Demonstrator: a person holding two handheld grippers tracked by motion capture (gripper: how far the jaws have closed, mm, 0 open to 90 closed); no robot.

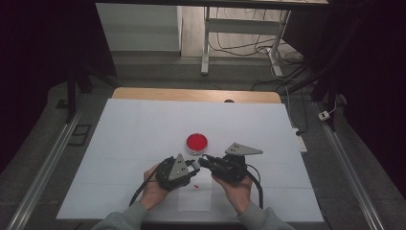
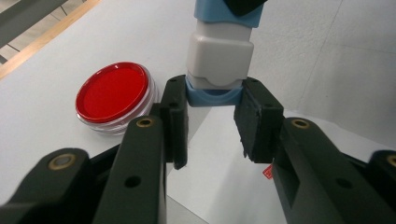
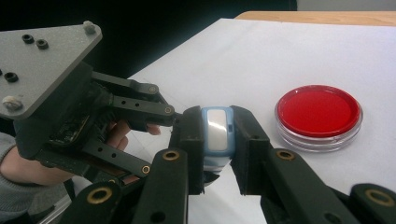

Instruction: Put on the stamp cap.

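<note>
Both grippers meet low over the white sheet (image 1: 143, 139), near its front edge. The right gripper (image 3: 217, 140) has its jaws clamped on a small blue-and-white stamp (image 3: 216, 133); the left gripper (image 2: 212, 121) pinches that stamp's blue end between its own pads. It looks like a pull-apart step, perhaps uncapping the stamp, or a handover. Next, I judge, one hand must hold firm while the other draws straight away. The red ink pad (image 1: 197, 142) sits just at twelve o'clock of the grippers, close enough to bump. Open sheet lies at nine and three o'clock; the front edge is near at six.
</note>
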